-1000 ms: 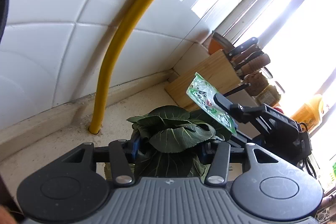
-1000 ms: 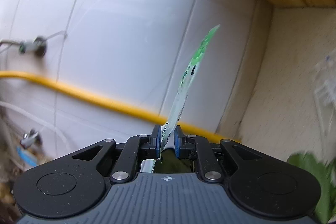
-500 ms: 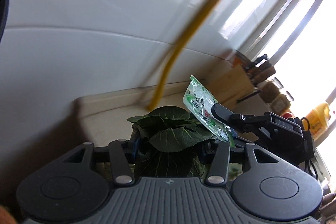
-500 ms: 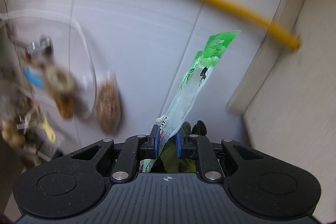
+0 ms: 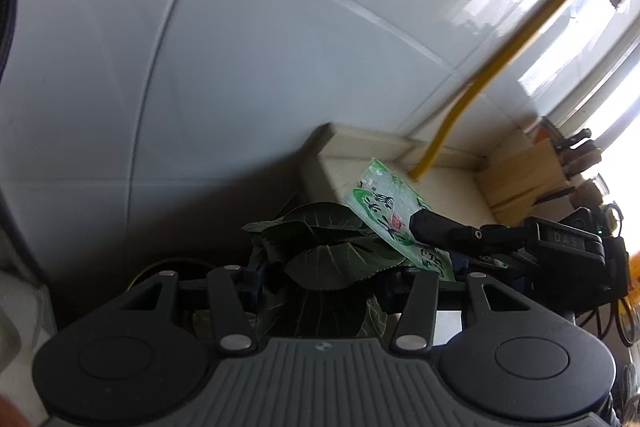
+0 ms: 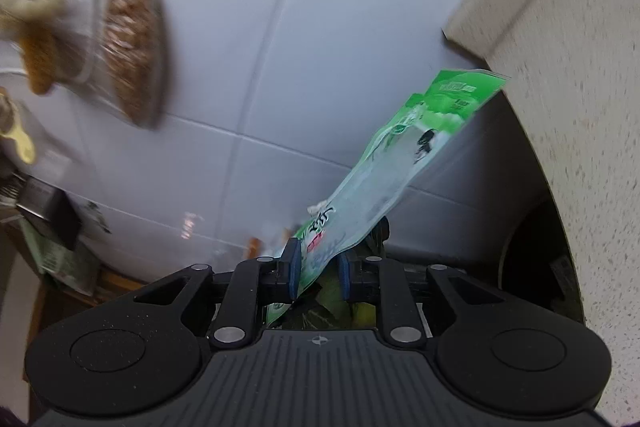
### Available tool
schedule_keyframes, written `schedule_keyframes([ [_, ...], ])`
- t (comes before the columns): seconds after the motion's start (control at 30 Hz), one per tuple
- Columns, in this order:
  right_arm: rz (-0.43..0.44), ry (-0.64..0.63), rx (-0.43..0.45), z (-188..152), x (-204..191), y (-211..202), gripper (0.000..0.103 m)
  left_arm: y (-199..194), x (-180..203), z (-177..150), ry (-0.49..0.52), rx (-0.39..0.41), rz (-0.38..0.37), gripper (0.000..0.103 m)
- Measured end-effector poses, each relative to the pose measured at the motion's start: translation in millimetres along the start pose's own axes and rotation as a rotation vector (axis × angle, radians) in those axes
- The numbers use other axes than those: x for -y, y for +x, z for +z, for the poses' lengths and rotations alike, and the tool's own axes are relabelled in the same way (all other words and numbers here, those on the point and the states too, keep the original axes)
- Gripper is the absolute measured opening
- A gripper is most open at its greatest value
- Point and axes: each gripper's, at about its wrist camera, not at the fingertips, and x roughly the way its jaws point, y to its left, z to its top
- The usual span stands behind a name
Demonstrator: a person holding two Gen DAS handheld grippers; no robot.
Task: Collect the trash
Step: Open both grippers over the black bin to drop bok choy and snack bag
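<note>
My left gripper [image 5: 324, 277] is shut on a bunch of dark green vegetable leaves [image 5: 320, 247] that stick up between its fingers. My right gripper [image 6: 318, 269] is shut on a green and white plastic wrapper [image 6: 400, 163], which slants up to the right. In the left wrist view the same wrapper [image 5: 384, 211] shows just right of the leaves, held by the right gripper [image 5: 432, 227] coming in from the right. Both grippers hang past the end of the counter [image 5: 360, 155], beside the white tiled wall [image 5: 240, 47].
A yellow pipe [image 5: 472, 91] rises from the counter. A wooden knife block [image 5: 524, 171] stands at the counter's far end by the window. Bags of dried goods [image 6: 132, 39] hang on the wall. A dark round opening [image 6: 532, 259] lies below the counter [image 6: 580, 107].
Both grippers have swung away from the counter's surface and out beyond its end, lower along the wall, still holding the leaves and the wrapper. The pipe and knife block now lie farther off.
</note>
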Motion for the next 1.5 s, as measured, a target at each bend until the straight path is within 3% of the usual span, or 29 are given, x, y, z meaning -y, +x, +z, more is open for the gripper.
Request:
schedule_keyframes([
  [0.1,-0.050,0.015,-0.044,-3,10,17,0.034,15,-9,-4,0.005,-0.027,0.039,0.046],
  [0.27,-0.119,0.033,-0.106,-3,24,41,0.076,42,-38,-10,0.014,-0.100,0.110,0.048],
  [0.43,-0.144,0.090,-0.152,6,40,53,0.089,88,-60,-17,-0.022,-0.237,0.166,0.050],
  [0.73,-0.230,0.093,-0.219,1,50,72,0.091,95,-80,-6,-0.049,-0.224,0.249,0.055],
  [0.97,-0.190,0.110,-0.193,2,37,60,0.094,100,-87,-2,-0.066,-0.220,0.244,0.055],
  [1.3,-0.109,0.119,0.027,-3,13,-25,0.100,96,-75,0,-0.026,-0.193,0.206,0.057],
  [1.5,-0.137,0.141,0.146,-14,15,-76,0.100,88,-50,5,0.019,-0.171,0.167,0.057],
])
